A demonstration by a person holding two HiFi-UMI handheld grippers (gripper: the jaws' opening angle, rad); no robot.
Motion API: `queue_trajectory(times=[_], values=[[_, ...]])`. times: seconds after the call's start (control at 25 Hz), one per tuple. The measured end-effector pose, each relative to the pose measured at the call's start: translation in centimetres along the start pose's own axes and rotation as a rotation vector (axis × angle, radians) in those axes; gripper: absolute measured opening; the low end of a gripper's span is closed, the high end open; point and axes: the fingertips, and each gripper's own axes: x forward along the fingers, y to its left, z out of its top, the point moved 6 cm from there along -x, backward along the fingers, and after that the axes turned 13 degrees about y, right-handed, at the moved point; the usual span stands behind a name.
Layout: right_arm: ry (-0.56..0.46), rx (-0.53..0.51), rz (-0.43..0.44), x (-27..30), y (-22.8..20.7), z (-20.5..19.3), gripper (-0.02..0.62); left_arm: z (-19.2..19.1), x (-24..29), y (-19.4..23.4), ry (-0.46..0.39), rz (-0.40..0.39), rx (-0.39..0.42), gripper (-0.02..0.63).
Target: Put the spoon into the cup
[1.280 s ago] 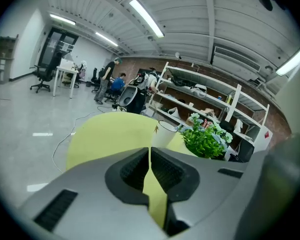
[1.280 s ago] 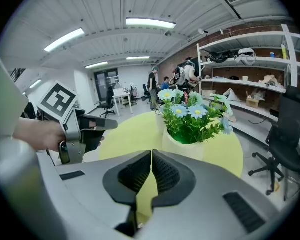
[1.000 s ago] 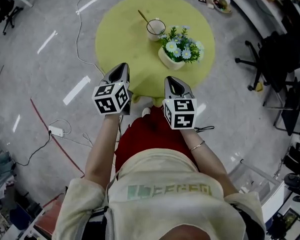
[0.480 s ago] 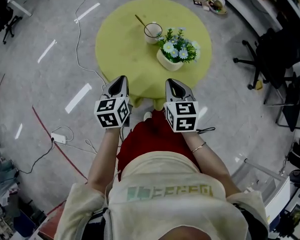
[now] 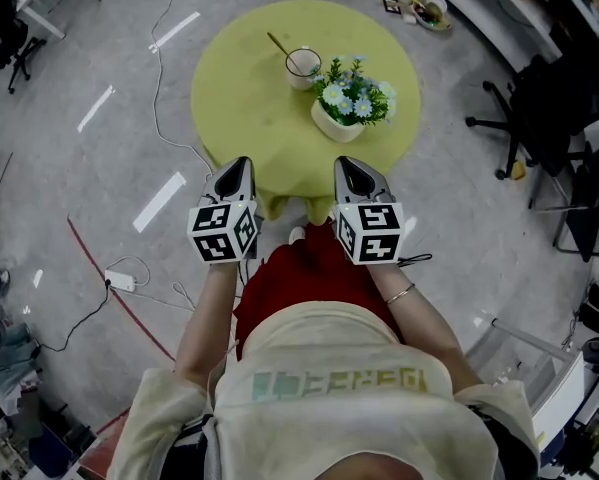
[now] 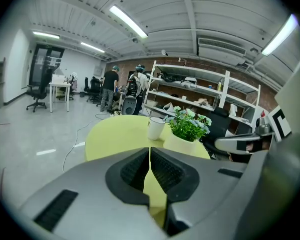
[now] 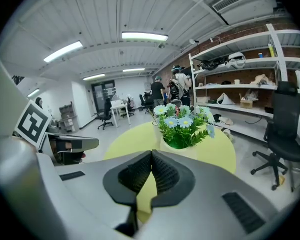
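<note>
Your thin brown-handled spoon (image 5: 277, 44) already stands in the white ceramic cup (image 5: 301, 68) on the round yellow-green table (image 5: 239, 103), and with your left gripper (image 5: 239, 165) and right gripper (image 5: 349, 165) closed, empty, by its near edge, the task looks finished, so no further grasp seems needed.

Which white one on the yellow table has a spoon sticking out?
The cup: a spoon pokes out. The flower pot holds only flowers.

Head view high overhead, facing steeply down; both gripper views low, near the bench (image 5: 241, 98) edge, facing across it; all share the plant (image 5: 354, 95).
</note>
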Motion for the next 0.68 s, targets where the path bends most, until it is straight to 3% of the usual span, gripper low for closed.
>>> queue_trajectory(times=[0.68], values=[[-0.075, 0.04, -0.008, -0.7, -1.1, 0.5, 0.035, 1.2, -0.7, -0.7, -0.044, 0.008, 0.031, 0.029]])
